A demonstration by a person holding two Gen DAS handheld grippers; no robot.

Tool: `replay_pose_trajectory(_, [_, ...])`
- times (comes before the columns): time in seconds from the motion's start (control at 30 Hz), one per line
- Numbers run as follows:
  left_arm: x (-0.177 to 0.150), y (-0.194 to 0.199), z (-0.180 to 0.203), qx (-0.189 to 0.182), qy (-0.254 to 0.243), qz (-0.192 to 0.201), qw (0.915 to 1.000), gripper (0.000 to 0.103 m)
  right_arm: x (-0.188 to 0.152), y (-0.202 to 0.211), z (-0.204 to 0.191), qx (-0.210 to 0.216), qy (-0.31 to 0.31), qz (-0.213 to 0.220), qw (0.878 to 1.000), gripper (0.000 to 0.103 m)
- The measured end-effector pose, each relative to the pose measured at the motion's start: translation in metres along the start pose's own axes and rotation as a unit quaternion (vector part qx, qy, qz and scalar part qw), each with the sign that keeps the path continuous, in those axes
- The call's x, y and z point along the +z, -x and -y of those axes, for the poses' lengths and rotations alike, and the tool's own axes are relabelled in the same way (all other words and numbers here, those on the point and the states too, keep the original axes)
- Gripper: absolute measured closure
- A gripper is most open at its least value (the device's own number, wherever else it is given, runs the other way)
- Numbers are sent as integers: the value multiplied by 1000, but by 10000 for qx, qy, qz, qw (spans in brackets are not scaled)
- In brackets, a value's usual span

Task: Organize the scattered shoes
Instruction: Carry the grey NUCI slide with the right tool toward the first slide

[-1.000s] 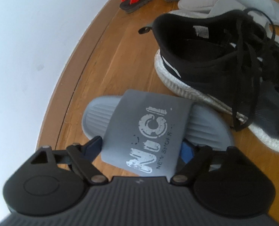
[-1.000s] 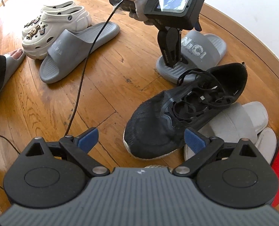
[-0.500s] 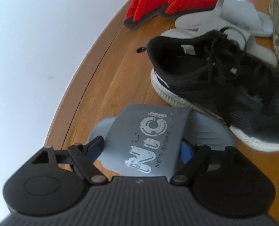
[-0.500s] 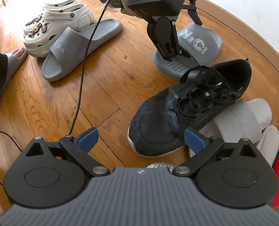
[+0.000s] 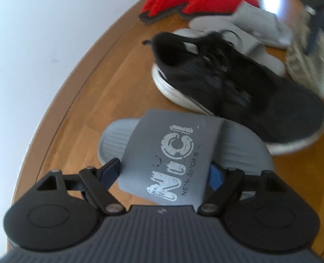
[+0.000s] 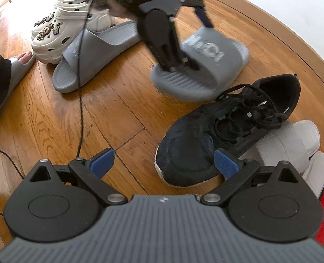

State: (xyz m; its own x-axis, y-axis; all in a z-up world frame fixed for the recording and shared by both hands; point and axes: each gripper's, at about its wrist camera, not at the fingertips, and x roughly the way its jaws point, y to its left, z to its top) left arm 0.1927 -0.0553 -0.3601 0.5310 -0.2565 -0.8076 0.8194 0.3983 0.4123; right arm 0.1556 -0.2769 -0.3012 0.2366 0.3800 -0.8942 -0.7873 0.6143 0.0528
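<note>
My left gripper (image 5: 163, 172) is shut on the strap of a grey printed slide (image 5: 172, 153), one blue pad on each side of the strap. In the right wrist view that left gripper (image 6: 192, 46) holds the grey slide (image 6: 216, 65) tilted just above the wood floor, blurred by motion. Its matching grey slide (image 6: 96, 50) lies to the left, beside white clogs (image 6: 69, 28). A black sneaker (image 6: 227, 131) lies right of centre. My right gripper (image 6: 163, 162) hangs open over the floor near the sneaker's toe, holding nothing.
The black sneaker (image 5: 238, 83) rests partly on white slippers (image 6: 289, 144). Red slippers (image 5: 194, 2) lie by the white wall, and a beige knit shoe (image 5: 308, 59) is at the right. A person's foot in a grey slide (image 6: 13, 70) is far left. A black cable (image 6: 80, 87) crosses the floor.
My left gripper has drawn the printed grey slide up and away from the black sneaker, toward the matching slide. My right gripper stays open and has barely moved.
</note>
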Motion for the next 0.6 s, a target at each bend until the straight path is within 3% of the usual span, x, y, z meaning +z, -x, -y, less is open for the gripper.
replay_pose_trajectory(0.5, [-21, -4, 26, -104, 94, -516, 9986, 19, 14, -11, -7, 44, 385, 26, 9992, 4])
replay_pose_trajectory(0.6, [-22, 0, 22, -122, 326, -726, 9968, 15, 19, -15, -9, 41, 540, 51, 9985, 4])
